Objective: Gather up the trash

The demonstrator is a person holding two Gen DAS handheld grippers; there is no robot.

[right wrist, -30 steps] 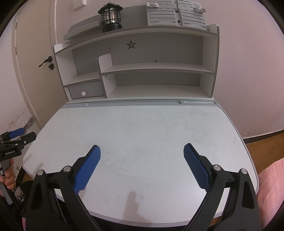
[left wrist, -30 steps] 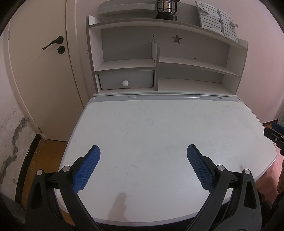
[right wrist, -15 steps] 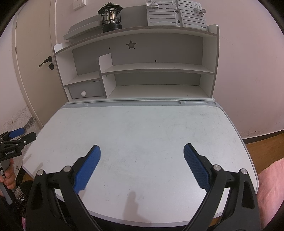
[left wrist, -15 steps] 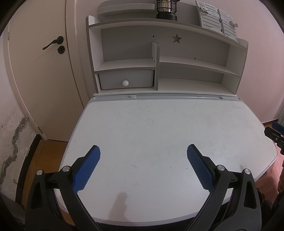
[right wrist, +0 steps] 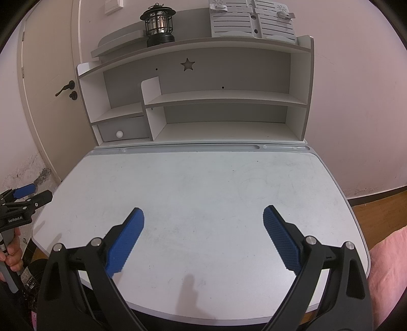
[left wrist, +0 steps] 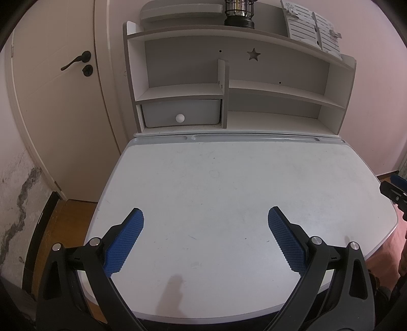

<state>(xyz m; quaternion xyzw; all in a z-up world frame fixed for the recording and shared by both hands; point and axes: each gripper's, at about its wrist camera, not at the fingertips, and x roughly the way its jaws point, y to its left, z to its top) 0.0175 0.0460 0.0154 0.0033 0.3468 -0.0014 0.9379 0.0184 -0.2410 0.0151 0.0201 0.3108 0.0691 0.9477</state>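
No trash shows in either view. My left gripper [left wrist: 205, 216] hovers open over the near part of a white desk top [left wrist: 229, 183], blue pads wide apart, nothing between them. My right gripper [right wrist: 203, 215] is also open above the same desk top [right wrist: 203, 183], and holds nothing. The right gripper's tip [left wrist: 394, 188] pokes in at the right edge of the left wrist view. At the left edge of the right wrist view the left gripper [right wrist: 23, 201] appears, with a hand [right wrist: 11, 252] on its handle.
A white shelf unit [right wrist: 223, 96] stands at the back of the desk, with a small drawer [left wrist: 180, 113] and a black lantern [right wrist: 158, 24] on top. A shut door [left wrist: 56, 96] is at the left. Wooden floor [right wrist: 381, 206] and pink fabric [right wrist: 389, 259] lie to the right.
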